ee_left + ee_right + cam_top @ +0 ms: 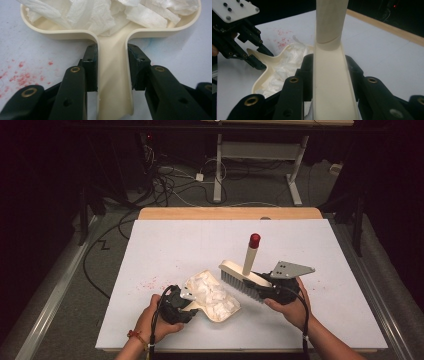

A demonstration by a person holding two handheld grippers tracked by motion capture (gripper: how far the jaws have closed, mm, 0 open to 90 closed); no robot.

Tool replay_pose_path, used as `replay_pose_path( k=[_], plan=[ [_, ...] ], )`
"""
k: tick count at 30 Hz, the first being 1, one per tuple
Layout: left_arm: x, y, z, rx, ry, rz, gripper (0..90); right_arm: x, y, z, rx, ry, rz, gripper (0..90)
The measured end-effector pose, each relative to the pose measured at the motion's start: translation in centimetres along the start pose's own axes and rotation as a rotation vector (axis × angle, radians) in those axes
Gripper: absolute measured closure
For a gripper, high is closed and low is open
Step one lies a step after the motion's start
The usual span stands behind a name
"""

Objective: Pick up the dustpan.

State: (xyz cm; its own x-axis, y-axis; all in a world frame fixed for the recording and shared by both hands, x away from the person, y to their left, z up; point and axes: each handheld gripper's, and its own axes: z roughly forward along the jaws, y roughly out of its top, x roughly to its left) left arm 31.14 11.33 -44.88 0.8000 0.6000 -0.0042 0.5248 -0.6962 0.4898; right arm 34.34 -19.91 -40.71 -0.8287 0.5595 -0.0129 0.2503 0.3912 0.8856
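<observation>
Nearest the person, the left gripper [176, 305] has its jaws closed tight on the handle of the cream dustpan [216, 295]; the pan lies flat on the white table [165, 245], heaped with crumpled white tissue [100, 15]. Just right of the dustpan, the right gripper [276, 289] is clamped on the cream handle of the hand brush [242, 279] — bristles at the pan's far right lip, the red-capped handle end [255, 240] standing up beyond it.

My read: the sweep-up looks nearly done, most of the paper already aboard; the next move would be either a last stroke toward the dustpan's mouth or a level lift of the pan, and that calls for a steady left wrist, since the heap rides above the rim and could spill.

Left of the dustpan there's a scatter of red specks [152, 282] on the surface, not gathered. Room is generous — open table lies beyond the dustpan out to the wooden far edge [230, 213]; the near table edge sits close under both hands, so pulling back is the tight direction.
</observation>
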Motion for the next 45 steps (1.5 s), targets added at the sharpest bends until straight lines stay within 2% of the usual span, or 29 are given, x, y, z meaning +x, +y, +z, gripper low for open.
replay_pose_path(
  k=[3,6,8,12,17,19,24,27,29,33,35,37,45],
  plan=[
    [0.0,-0.1,-0.1,-0.002,-0.004,-0.001,62.7,0.1,-0.4,0.5,0.045,-0.021,-0.019,67.8],
    [0.2,-0.4,-0.1,0.000,0.000,-0.010,62.7,-0.1,-0.5,0.2,0.076,-0.025,-0.032,67.8],
    [0.2,-0.4,-0.1,-0.002,-0.001,-0.012,62.7,-0.3,-0.2,-0.3,0.116,0.028,-0.055,67.8],
    [0.2,-0.5,0.0,0.001,0.003,-0.011,62.7,-0.2,0.3,-1.5,0.179,0.089,-0.089,67.9],
    [0.2,-0.4,0.0,0.004,0.009,-0.014,62.7,-0.3,0.3,-1.8,0.254,0.095,-0.098,67.8],
    [0.3,-0.4,0.0,0.004,0.007,-0.016,62.7,-0.3,0.2,-1.7,0.259,0.098,-0.086,67.8],
    [0.3,-0.4,0.1,0.002,0.008,-0.014,62.7,0.2,-0.3,-0.9,0.213,0.146,-0.074,67.9],
    [0.3,-0.4,0.0,-0.004,0.009,-0.010,62.7,0.5,-0.5,-0.2,0.160,0.159,-0.085,67.8],
    [0.3,-0.4,0.0,-0.005,0.009,-0.007,62.7,0.7,-0.5,0.1,0.125,0.160,-0.079,67.9],
    [0.3,-0.4,0.0,-0.012,0.009,-0.003,62.6,0.9,-0.4,1.0,0.092,0.146,-0.084,67.9],
    [0.3,-0.3,-0.1,-0.015,0.009,-0.001,62.6,1.1,-0.4,1.3,0.070,0.155,-0.086,67.9],
    [0.2,-0.3,-0.1,-0.016,0.008,0.003,62.6,1.3,-0.2,1.3,0.047,0.162,-0.096,67.9],
    [0.3,-0.4,-0.1,-0.015,0.009,0.005,62.6,1.4,0.3,0.1,0.024,0.140,-0.106,67.9]
  ],
)
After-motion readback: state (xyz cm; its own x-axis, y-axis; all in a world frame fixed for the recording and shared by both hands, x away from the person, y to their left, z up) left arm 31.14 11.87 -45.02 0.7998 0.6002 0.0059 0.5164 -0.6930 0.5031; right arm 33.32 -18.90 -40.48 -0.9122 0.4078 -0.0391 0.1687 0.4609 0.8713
